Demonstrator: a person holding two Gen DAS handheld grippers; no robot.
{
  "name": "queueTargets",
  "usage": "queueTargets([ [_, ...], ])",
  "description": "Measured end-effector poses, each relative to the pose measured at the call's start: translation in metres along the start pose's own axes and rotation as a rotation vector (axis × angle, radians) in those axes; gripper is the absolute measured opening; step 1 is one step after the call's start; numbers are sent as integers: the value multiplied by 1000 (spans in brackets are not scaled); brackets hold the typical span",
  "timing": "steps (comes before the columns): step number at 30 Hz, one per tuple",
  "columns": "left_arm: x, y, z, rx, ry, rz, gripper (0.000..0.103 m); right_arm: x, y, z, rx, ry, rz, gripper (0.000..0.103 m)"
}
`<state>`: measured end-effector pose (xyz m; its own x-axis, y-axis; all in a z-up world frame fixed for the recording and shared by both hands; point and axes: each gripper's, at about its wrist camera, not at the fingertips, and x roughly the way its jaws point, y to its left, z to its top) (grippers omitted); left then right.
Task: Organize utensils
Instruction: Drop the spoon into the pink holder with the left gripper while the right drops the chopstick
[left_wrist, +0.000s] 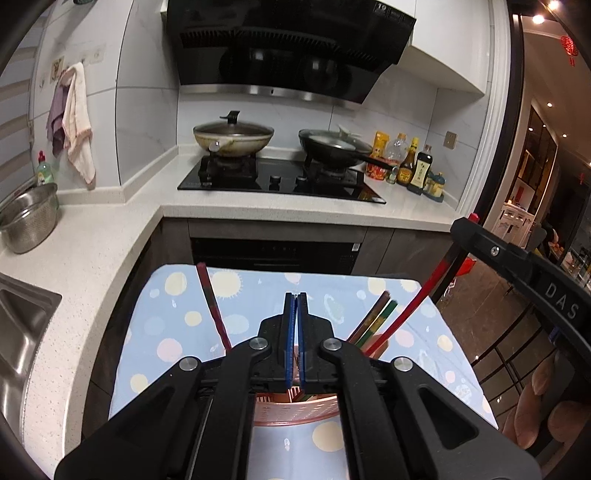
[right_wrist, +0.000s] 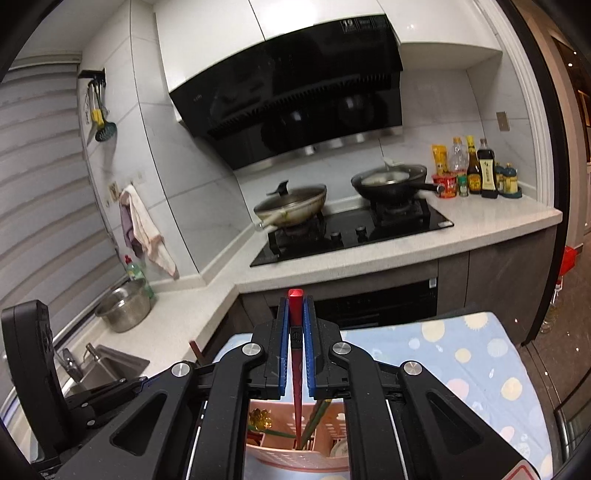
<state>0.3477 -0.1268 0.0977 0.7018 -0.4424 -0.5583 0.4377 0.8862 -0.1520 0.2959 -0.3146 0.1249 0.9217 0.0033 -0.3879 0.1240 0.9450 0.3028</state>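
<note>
A pink utensil holder (left_wrist: 295, 415) stands on a blue dotted cloth (left_wrist: 177, 317), mostly hidden behind my left gripper (left_wrist: 296, 299), which is shut and looks empty. Several chopsticks (left_wrist: 373, 319) stand in the holder, and one dark red chopstick (left_wrist: 212, 306) leans left. My right gripper (right_wrist: 296, 306) is shut on a red chopstick (right_wrist: 295, 373), whose lower end reaches down into the pink holder (right_wrist: 295, 443). In the left wrist view that red chopstick (left_wrist: 413, 304) slants up to the right gripper's finger (left_wrist: 480, 236).
A white L-shaped counter (left_wrist: 92, 251) holds a steel colander (left_wrist: 29, 218) and a sink (left_wrist: 18, 332) at left. A black hob (left_wrist: 280, 181) carries two lidded woks. Sauce bottles (left_wrist: 410, 162) stand at the right. The doorway lies to the right.
</note>
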Motion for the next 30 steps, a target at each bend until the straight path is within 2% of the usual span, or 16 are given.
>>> queueTargets([
  [9, 22, 8, -17, -15, 51, 3, 1, 24, -1, -23, -15, 76, -1, 7],
  [12, 22, 9, -17, -29, 50, 13, 2, 23, -1, -26, -12, 78, 1, 11],
  [14, 20, 10, -16, -34, 50, 11, 5, 20, 0, -27, -13, 79, -2, 12],
  [16, 16, 10, -17, -35, 42, 21, 19, 18, 1, -28, -9, 85, 0, 15],
  [18, 10, 9, -18, -30, 32, 35, 25, 13, 3, -29, -12, 87, -1, 18],
  [20, 4, 7, -19, -14, 20, 49, 25, 8, 4, -31, -24, 91, -6, 18],
  [23, -7, 3, -20, -1, 8, 67, 34, -1, 7, -37, -37, 103, -11, 18],
  [27, -24, 1, -26, 0, 0, 73, 40, -16, 8, -47, -49, 130, -19, 25],
  [30, -38, 1, -33, -6, -2, 79, 46, -31, 9, -56, -59, 172, -44, 26],
])
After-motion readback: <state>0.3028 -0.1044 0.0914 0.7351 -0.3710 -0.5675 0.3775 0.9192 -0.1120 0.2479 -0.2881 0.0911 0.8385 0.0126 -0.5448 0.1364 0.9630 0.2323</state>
